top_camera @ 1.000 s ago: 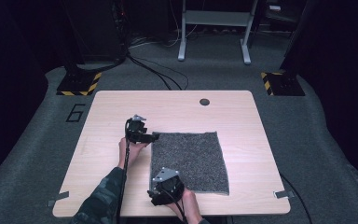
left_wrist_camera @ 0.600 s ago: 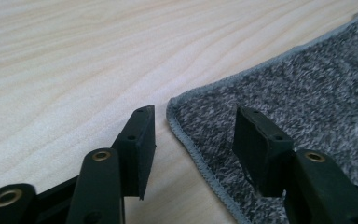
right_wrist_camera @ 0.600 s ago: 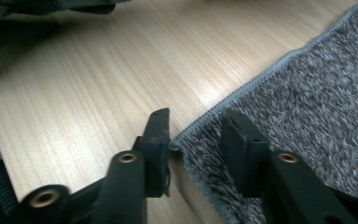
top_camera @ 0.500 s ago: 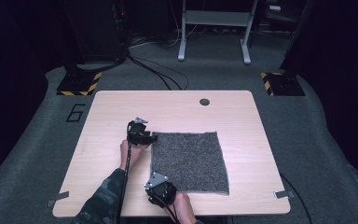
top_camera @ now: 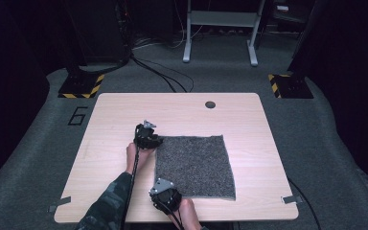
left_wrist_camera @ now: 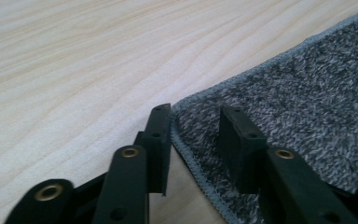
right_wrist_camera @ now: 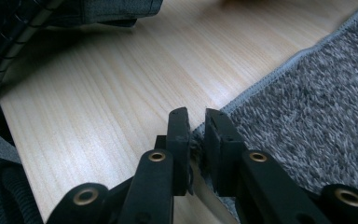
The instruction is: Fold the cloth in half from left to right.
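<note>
High view has me at the near side of the wooden table (top_camera: 124,110), a gripper in each hand, both working on the grey carpet square (top_camera: 196,165) that lies flat on the right-of-centre part of the top. My left gripper (top_camera: 149,142) sits at the mat's far left corner, and my right gripper (top_camera: 165,195) sits at its near left corner, close to the table's front edge. A small dark round hole (top_camera: 210,104) shows in the tabletop well beyond the mat, towards the far edge.

Left gripper view looks along my left gripper (left_wrist_camera: 193,130): its jaws have just been closing, and they stand a little apart with the stitched corner of the carpet square (left_wrist_camera: 307,93) between them. One jaw rests on the bare wood just outside the hem, the other on the pile just inside it. I see a gap there, so the pads are not yet pinching the cloth.

Right gripper view shows my right gripper (right_wrist_camera: 196,133) with jaws that have also just been closing, and here they are nearly together, clamped on the hemmed edge of the carpet square (right_wrist_camera: 317,112), whose border is squeezed up between the pads. My camouflage sleeve (top_camera: 108,208) lies along the table's near left part
</note>
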The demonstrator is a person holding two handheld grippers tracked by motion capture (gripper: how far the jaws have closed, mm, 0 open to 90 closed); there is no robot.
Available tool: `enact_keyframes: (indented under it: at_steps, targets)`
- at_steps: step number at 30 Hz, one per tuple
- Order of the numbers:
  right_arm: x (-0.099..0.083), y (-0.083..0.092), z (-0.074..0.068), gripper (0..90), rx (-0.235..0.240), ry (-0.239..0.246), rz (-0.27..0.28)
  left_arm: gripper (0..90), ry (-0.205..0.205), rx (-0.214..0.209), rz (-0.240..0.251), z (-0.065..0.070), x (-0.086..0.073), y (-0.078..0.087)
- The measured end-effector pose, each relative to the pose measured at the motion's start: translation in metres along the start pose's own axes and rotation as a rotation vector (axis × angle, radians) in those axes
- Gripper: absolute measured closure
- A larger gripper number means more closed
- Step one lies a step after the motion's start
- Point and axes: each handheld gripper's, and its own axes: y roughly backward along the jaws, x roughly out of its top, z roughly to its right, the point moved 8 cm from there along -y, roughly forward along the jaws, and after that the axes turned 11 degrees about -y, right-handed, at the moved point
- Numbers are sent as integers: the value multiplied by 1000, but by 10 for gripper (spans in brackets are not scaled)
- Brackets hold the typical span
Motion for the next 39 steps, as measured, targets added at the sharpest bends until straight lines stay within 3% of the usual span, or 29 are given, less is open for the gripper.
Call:
enact_keyframes:
  at_steps: [1, 9, 12, 16, 20, 25, 39]
  targets:
    - [-1, 1, -1, 829, -3, -27, -5, 682, 0, 0, 0, 0, 0, 0]
    - [-2, 1, 0, 861, -7, -22, 10, 819, -2, -1, 3, 1, -2, 1]
    - [-2, 1, 0, 877, -8, -21, 22, 861, 22, -2, 22, 3, -2, 0]
    - [-3, 3, -1, 881, -6, -41, 22, 869, 27, -11, 28, 2, -2, 0]
    - [-5, 5, -3, 882, -3, -34, 27, 873, 64, -16, 44, 2, -2, 2]
    - [-1, 7, -4, 882, 2, -48, 53, 873, 65, -10, 46, 0, -1, 6]
    - [17, 18, -15, 886, 26, -26, 119, 875, 43, 27, 48, -12, 9, 27]
